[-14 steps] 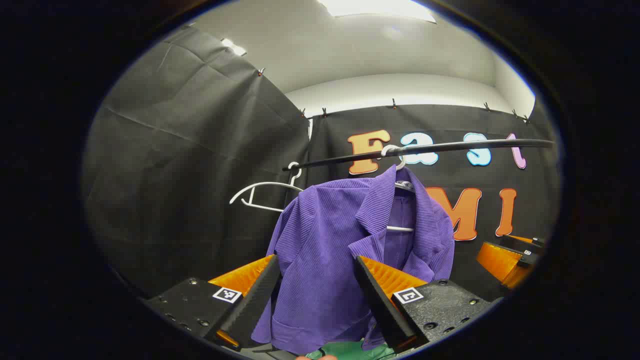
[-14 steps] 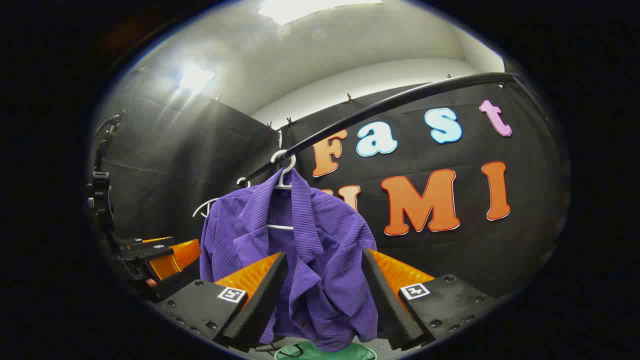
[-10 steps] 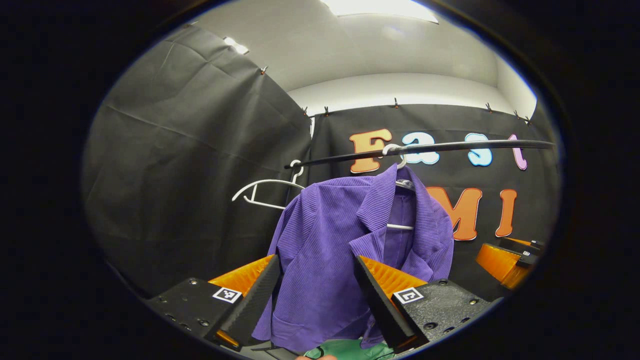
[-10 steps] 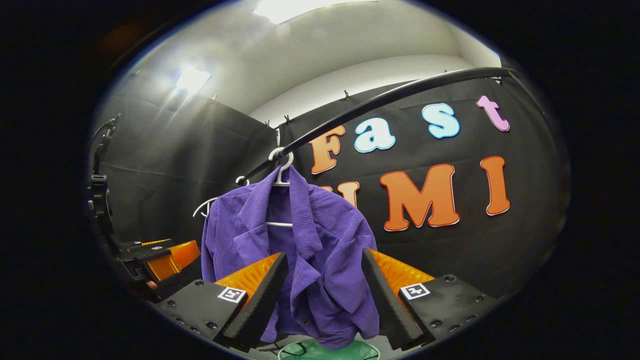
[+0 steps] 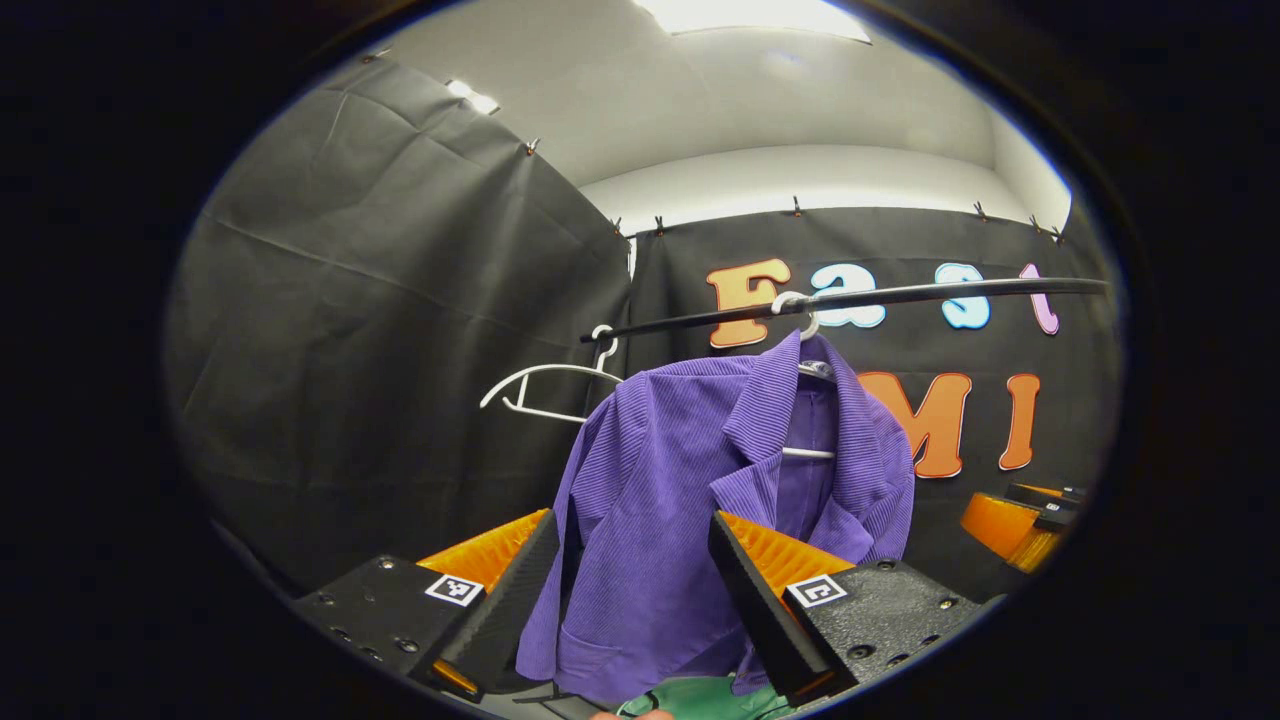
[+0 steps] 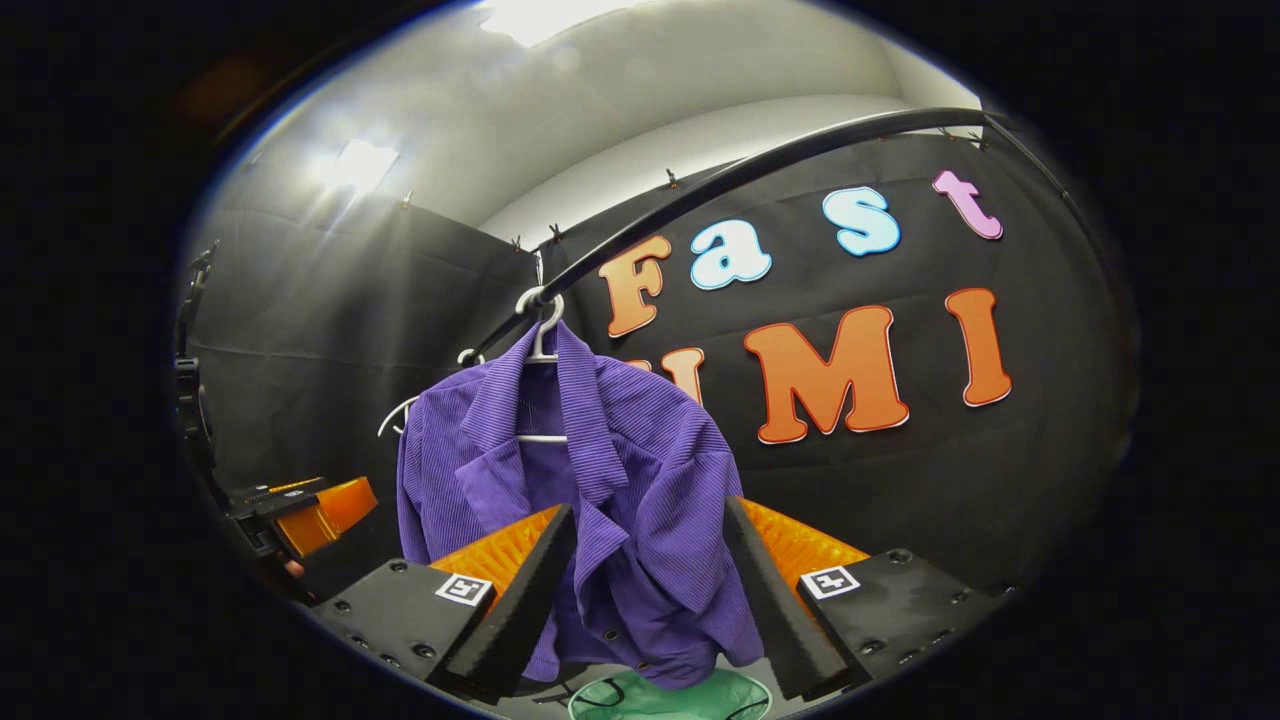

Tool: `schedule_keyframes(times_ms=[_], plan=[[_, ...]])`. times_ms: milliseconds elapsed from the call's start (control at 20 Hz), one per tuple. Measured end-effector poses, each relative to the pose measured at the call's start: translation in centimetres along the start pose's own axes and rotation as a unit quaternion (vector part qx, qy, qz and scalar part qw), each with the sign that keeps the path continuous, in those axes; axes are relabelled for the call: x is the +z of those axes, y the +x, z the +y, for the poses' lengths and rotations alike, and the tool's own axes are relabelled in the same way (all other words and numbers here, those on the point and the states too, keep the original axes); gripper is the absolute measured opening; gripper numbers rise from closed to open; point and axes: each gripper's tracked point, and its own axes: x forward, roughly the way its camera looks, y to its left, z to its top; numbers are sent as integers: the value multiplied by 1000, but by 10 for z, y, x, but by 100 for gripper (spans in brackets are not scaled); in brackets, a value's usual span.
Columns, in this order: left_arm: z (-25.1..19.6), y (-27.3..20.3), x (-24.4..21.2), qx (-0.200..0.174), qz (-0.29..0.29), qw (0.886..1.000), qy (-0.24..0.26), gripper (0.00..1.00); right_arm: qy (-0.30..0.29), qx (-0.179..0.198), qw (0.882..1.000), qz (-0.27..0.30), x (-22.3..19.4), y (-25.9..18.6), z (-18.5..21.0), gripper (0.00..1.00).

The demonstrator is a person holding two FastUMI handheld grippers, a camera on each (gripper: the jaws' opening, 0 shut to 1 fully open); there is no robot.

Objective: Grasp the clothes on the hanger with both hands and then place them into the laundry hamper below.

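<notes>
Left tool (image 5: 630, 590) and right tool (image 6: 645, 585) apparently raised, jaws spread wide.

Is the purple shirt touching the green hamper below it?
Cannot tell. In the right gripper view the shirt hem overlaps the hamper rim, with no plain gap or contact.

green hamper (image 6: 670, 697) cut off at bottom edge, white hanger (image 5: 805, 330) mostly hidden under purple shirt (image 5: 680, 500)

On the one rail (image 5: 900, 294) hang two white hangers (image 5: 545, 385); one wears the one purple shirt (image 5: 680, 500). Below the rail sits one green hamper (image 6: 670, 698). Two grippers (image 5: 630, 600).
</notes>
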Motion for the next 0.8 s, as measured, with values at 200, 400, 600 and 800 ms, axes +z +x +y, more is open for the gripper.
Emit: schedule_keyframes(times_ms=[200, 400, 600, 800], plan=[[0, -1, -2, 1, 3, 1000, -3, 95, -1, 3, 1000, 1, 0, 0, 2, 97], [2, -4, 0, 4, 0, 1000, -4, 95, -1, 4, 1000, 0, 1, -1, 2, 96], [5, -5, 0, 7, 0, 1000, -4, 95, -2, 8, 1000, 0, 0, -1, 3, 96], [7, -6, 1, 9, -3, 1000, -2, 95, -18, 23, 1000, -10, 3, 10, 14, 96]])
